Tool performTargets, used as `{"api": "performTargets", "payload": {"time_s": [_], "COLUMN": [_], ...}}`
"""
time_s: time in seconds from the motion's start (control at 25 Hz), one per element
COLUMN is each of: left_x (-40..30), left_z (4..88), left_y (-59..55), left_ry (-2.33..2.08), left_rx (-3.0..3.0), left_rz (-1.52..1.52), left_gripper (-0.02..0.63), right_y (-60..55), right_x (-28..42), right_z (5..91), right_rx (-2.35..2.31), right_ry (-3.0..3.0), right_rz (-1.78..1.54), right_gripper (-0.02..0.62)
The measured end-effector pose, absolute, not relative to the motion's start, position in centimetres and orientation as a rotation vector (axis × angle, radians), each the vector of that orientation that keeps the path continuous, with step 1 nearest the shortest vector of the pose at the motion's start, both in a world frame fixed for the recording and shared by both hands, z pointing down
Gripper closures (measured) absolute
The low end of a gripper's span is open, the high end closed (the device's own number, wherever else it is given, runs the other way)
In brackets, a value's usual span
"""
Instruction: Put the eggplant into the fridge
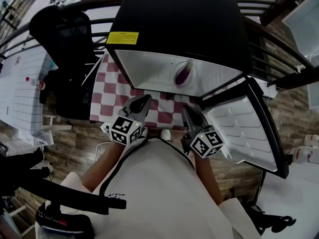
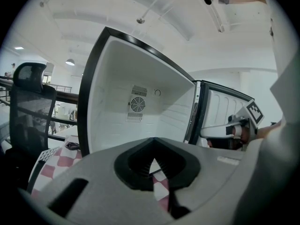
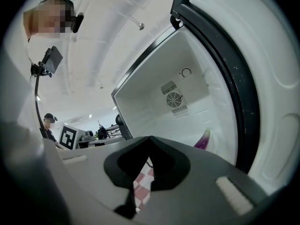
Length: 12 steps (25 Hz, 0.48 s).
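The purple eggplant [image 1: 183, 73] lies inside the open black fridge [image 1: 199, 29], on the white floor of the compartment towards its right side. In the right gripper view the eggplant [image 3: 204, 139] shows just past the jaws, against the inner wall. My left gripper [image 1: 141, 105] and right gripper [image 1: 191, 117] hover side by side in front of the fridge opening, over the checkered cloth. Both are shut with nothing between the jaws, as the left gripper [image 2: 152, 142] and right gripper [image 3: 149, 139] views show. Neither touches the eggplant.
The fridge door [image 1: 244, 128] stands swung open on the right, white shelf ribs facing me. A red-and-white checkered cloth [image 1: 107, 96] covers the table under the fridge. A black office chair [image 1: 70, 39] stands at the left, with a railing behind.
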<state>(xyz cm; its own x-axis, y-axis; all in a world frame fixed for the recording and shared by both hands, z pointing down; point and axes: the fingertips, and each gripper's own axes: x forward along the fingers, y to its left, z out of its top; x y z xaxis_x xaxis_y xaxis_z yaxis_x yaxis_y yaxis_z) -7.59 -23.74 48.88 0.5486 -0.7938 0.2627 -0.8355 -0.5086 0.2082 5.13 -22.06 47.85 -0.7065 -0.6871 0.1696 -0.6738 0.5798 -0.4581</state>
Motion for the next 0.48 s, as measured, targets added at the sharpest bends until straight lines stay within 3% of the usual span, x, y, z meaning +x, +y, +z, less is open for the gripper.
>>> {"api": "performTargets", "payload": {"time_s": [0.48], "left_x": [-7.64], "left_z": [49.13], "left_y": [-24.17], "left_ry": [-1.347], "left_rx": [2.472], "left_rz": [0.203], "left_gripper": [0.606], "right_y": [-22.55], "right_x": [4.87], "right_z": [48.08], "right_rx": [-1.179], "right_ry": [2.786], "right_rz": [-0.794], "right_gripper": [0.589]}}
